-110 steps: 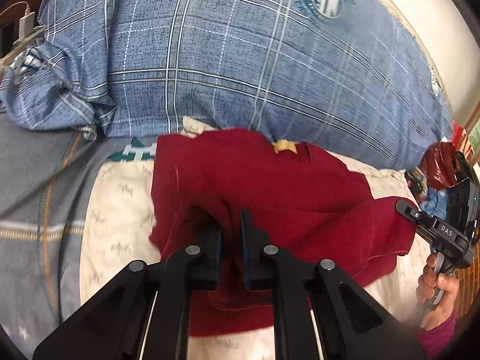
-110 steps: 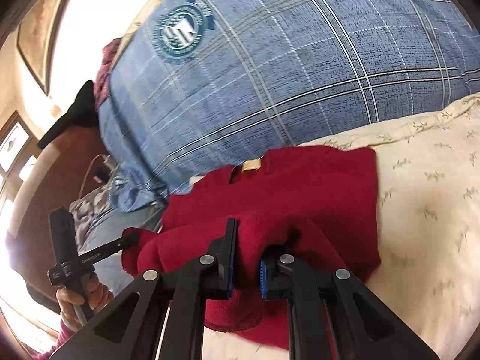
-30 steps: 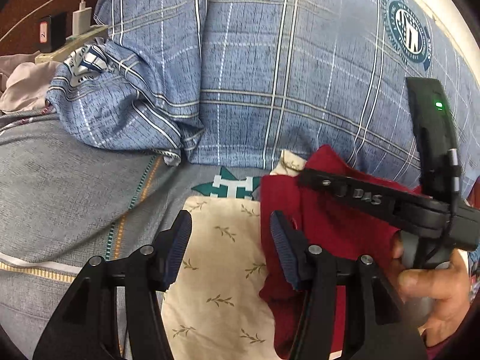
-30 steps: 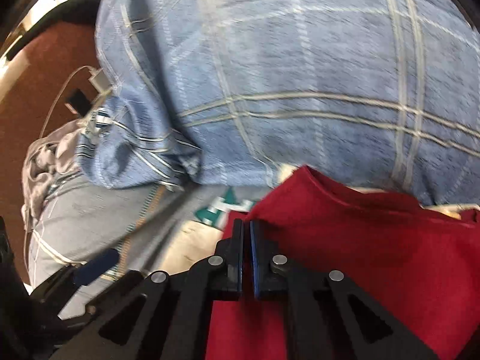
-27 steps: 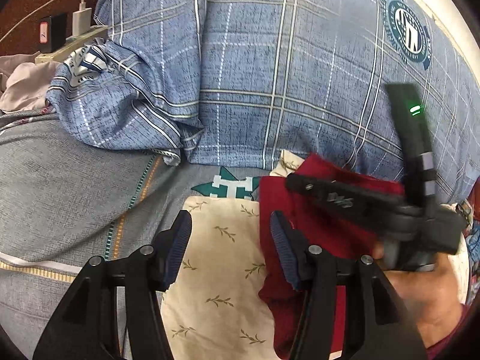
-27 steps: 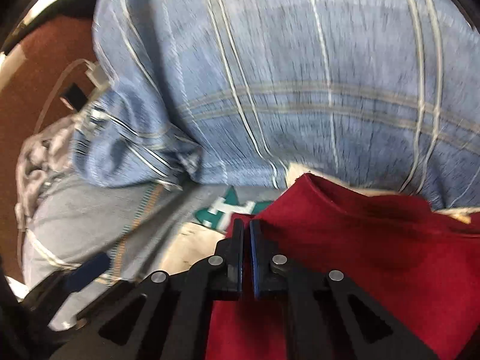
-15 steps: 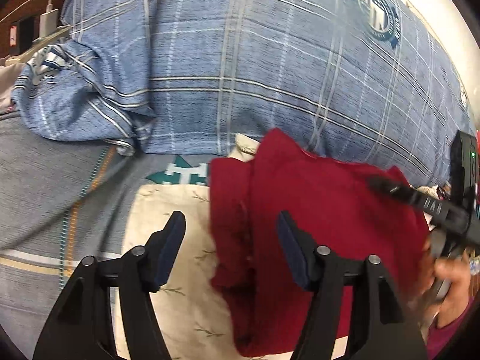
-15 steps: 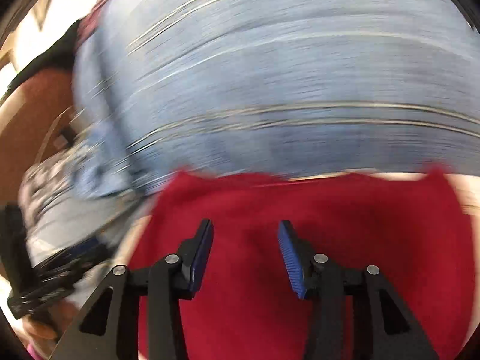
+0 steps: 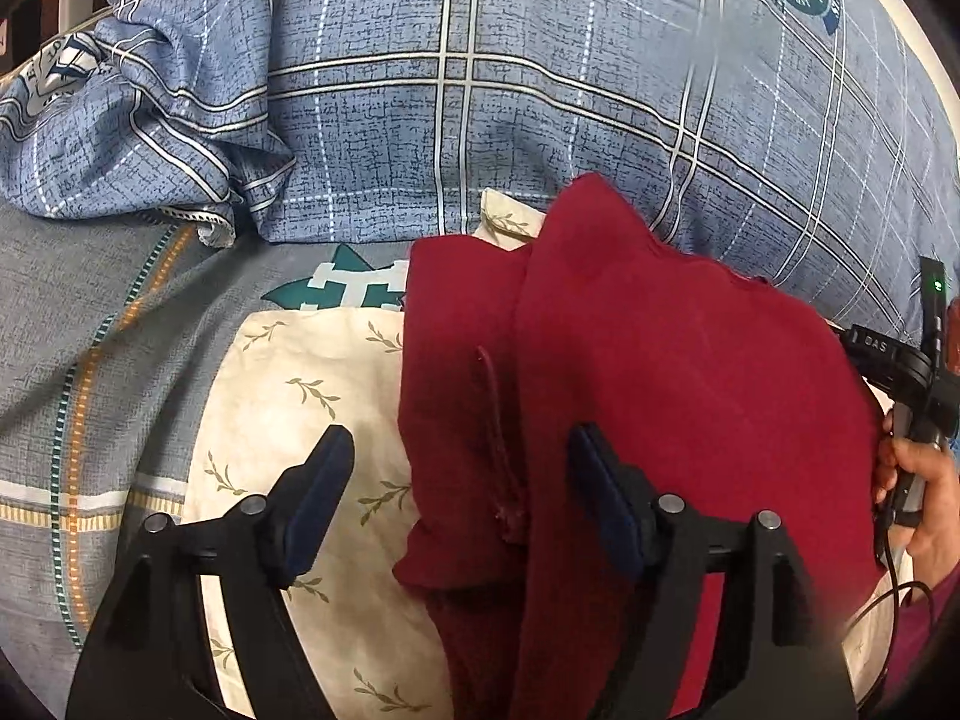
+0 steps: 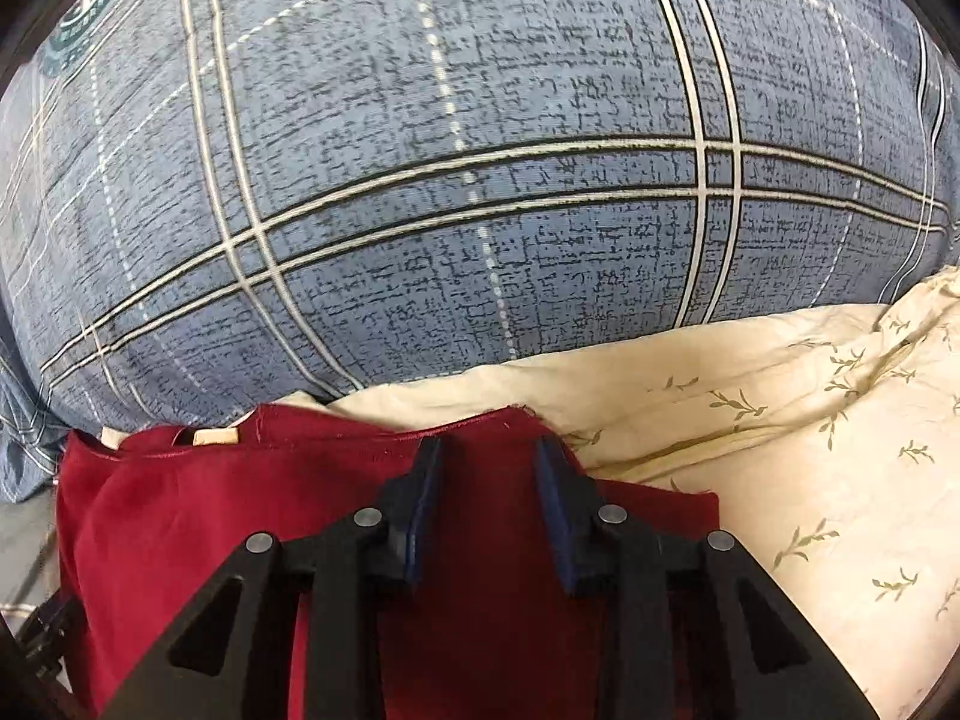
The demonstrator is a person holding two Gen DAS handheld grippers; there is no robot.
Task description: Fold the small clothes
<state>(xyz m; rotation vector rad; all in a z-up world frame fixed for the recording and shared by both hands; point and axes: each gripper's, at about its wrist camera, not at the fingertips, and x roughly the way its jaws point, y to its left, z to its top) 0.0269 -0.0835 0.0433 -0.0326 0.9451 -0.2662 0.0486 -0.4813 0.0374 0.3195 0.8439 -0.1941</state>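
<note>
The red garment [image 9: 690,396] lies part-folded on the cream pillow [image 9: 288,396], long axis running away from the grippers. Left gripper [image 9: 459,498] — jaws just widened — straddles its left edge; right gripper [image 10: 489,510], just narrowed yet still apart and pinching nothing, sits over its far edge.

Matt red cloth garment [image 9: 690,396] lies on cream leaf-printed cotton sheet [image 9: 288,372] beside coarse-weave blue plaid bedding [image 10: 480,180].

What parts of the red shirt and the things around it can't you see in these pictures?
- Near end of the red garment, left wrist view: cut off by the bottom edge and covered by the left gripper.
- Right gripper, left wrist view: only its handle shows; the garment hides its jaws.
- Small label at the garment's edge, right wrist view: too small to read.
- Round emblem on the blue checked pillow, right wrist view: cut off at the frame's dark rim.
</note>
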